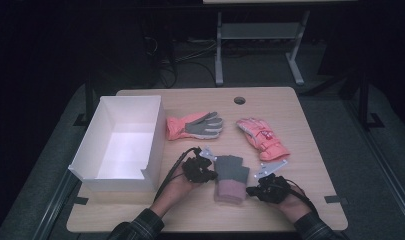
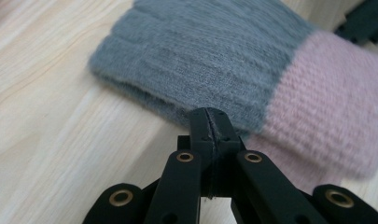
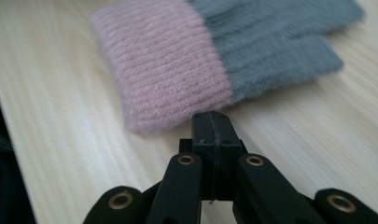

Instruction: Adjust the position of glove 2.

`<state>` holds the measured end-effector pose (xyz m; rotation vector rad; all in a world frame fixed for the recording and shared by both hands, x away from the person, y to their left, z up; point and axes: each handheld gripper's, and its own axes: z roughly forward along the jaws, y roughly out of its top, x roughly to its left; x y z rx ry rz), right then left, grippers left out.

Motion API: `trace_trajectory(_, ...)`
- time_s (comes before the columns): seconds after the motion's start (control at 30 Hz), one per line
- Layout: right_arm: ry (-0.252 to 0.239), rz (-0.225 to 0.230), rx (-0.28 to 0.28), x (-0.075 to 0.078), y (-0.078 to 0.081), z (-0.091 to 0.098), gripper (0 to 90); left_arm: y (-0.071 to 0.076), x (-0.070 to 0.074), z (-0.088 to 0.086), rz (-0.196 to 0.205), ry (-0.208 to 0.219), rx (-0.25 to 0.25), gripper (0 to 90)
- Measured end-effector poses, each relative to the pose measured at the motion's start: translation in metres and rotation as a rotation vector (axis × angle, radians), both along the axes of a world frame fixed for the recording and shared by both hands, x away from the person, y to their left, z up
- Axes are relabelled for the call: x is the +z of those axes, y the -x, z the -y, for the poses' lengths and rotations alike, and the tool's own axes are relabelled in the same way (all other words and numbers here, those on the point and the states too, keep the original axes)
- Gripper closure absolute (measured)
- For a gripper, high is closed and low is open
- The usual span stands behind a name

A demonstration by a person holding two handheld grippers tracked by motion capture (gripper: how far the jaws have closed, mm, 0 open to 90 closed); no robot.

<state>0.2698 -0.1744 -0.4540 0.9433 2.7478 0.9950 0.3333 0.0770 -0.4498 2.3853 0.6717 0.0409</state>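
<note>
A grey and pink knitted glove (image 1: 231, 178) lies flat at the near middle of the worktop (image 1: 310, 165); the left gripper (image 1: 208, 175) sits at its left edge, fingers closed on nothing, tips at the grey part. The right gripper (image 1: 252, 190) rests just beside the pink cuff, fingers likewise closed and empty; a white box (image 1: 152, 145) stands to the left.

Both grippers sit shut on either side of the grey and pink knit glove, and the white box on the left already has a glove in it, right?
Not quite: the white box holds nothing, as the high view shows. The rest stands: the left gripper and right gripper are shut, flanking the grey and pink knit glove.
</note>
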Motion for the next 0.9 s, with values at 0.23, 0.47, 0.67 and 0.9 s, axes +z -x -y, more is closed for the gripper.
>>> trace_trajectory(0.23,-0.004,-0.001,0.057,0.000,0.007,-0.023,90.0,-0.004,0.000,-0.007,-0.020,-0.006,0.008,89.6)
trace_trajectory(0.47,-0.005,-0.005,0.096,-0.001,0.012,-0.040,90.0,-0.008,-0.001,-0.012,-0.041,-0.004,0.006,89.6)
trace_trajectory(0.67,-0.007,-0.002,0.128,-0.001,0.017,-0.053,90.0,-0.008,-0.001,-0.012,-0.042,0.002,0.015,89.6)
trace_trajectory(0.9,-0.001,-0.004,0.130,-0.002,0.016,-0.053,90.0,-0.011,0.003,-0.018,-0.036,0.009,0.026,89.0)
